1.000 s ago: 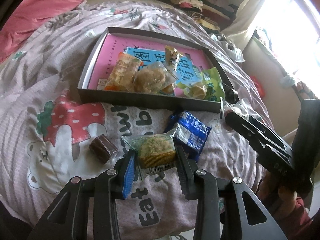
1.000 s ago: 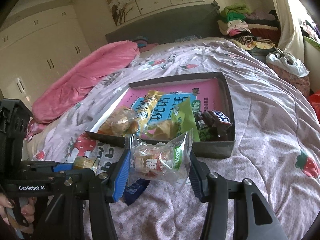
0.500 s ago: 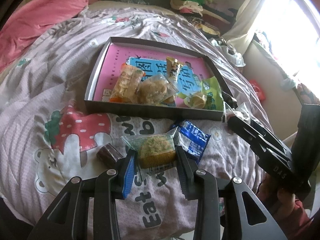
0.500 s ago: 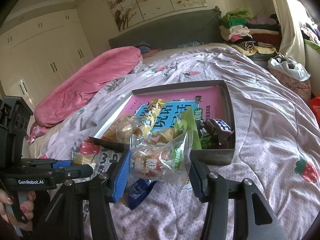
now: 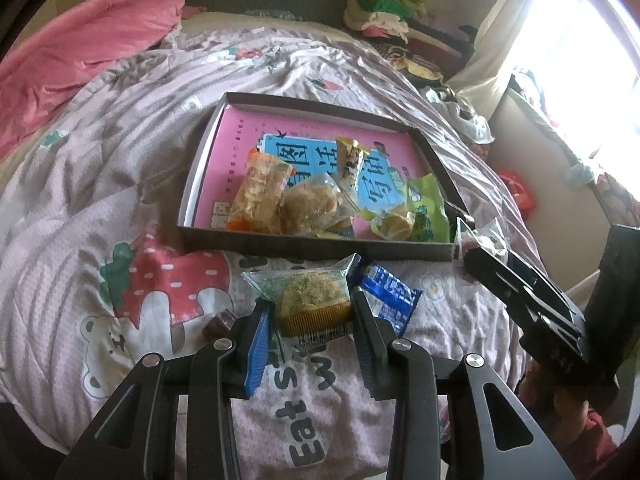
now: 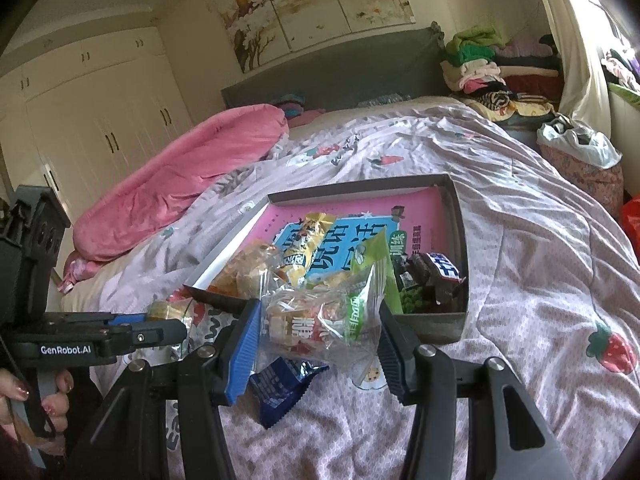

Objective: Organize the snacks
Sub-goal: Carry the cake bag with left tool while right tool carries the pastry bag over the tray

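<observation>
6 snack packets in box [image 5: 192, 184] | left hand-held gripper [image 5: 312, 320] clamps cake packet [image 5: 308, 300] | right hand-held gripper [image 6: 316, 336] clamps candy bag [image 6: 320, 316]

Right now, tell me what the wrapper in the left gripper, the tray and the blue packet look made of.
Wrapper: thin clear plastic film, glossy; the crumbly cake shows through.
Tray: probably cardboard, matte dark, with thin straight walls and a printed pink liner.
Blue packet: likely foil-lined plastic, shiny, with a serrated end seal.
</observation>
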The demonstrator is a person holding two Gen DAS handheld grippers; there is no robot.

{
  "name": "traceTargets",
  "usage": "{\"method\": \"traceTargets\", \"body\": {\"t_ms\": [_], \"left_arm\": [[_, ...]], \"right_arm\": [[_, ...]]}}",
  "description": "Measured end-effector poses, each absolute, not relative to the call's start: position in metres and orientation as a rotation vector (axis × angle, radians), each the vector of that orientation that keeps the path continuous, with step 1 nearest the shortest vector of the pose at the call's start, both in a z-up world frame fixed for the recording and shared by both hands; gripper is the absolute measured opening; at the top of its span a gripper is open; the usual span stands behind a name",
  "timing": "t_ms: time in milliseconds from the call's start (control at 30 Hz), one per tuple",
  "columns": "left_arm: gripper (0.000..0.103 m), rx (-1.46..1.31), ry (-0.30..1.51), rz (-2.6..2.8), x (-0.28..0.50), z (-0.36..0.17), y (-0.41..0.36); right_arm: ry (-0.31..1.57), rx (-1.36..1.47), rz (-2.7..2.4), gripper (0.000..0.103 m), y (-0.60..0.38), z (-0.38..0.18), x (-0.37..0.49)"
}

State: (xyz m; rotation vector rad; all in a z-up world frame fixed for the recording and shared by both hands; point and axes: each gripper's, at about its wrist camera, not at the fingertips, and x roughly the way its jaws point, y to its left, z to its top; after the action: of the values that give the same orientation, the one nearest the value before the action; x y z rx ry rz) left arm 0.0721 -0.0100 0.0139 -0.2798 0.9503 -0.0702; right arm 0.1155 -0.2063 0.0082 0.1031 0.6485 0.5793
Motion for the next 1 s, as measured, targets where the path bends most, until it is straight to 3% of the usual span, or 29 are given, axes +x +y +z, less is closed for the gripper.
{"method": "traceTargets", "body": {"t_ms": [1000], "left_arm": [[0.039, -0.247, 0.86, -0.095, 0.098, 0.042, -0.028]], "right_arm": [[0.597, 0.123, 0.535, 0.054, -0.216, 0.015, 0.119]]}}
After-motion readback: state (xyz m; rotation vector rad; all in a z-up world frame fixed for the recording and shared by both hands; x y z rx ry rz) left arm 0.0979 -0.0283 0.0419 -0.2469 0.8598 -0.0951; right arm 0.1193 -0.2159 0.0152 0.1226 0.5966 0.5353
